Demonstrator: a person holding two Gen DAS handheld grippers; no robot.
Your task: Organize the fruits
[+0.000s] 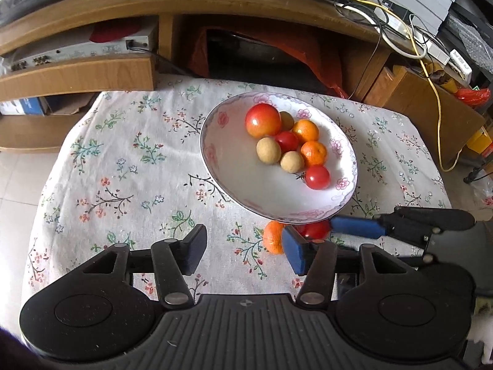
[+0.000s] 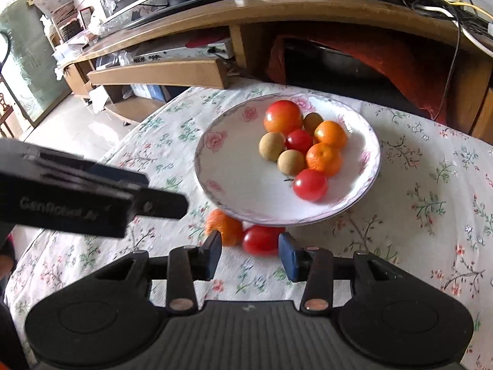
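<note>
A: What is hard to see here?

B: Two fruits on the floral tablecloth [image 1: 129,160] sit tucked against the near edge of the plate [image 1: 234,185]. From the left wrist the plate rim and a blue pad cover most of the loose tomato [image 1: 314,230], and the loose tangerine [image 1: 272,236] is half hidden too.

A: And from the right wrist?

B: There the loose tomato [image 2: 260,240] shows nearly whole, just beyond the right gripper [image 2: 249,254], whose jaws stand apart with nothing pressed between them. The loose tangerine [image 2: 226,225] touches it on the left, blurred.

A: The left gripper [image 1: 243,246]?

B: Released, jaws wide over bare cloth. In the right view only its dark side shows, cut off at the frame edge.

A: The rest of the fruit?

B: Eight pieces clustered on the plate [image 2: 234,169], one brown one mostly hidden behind the big red fruit [image 2: 283,116]
</note>
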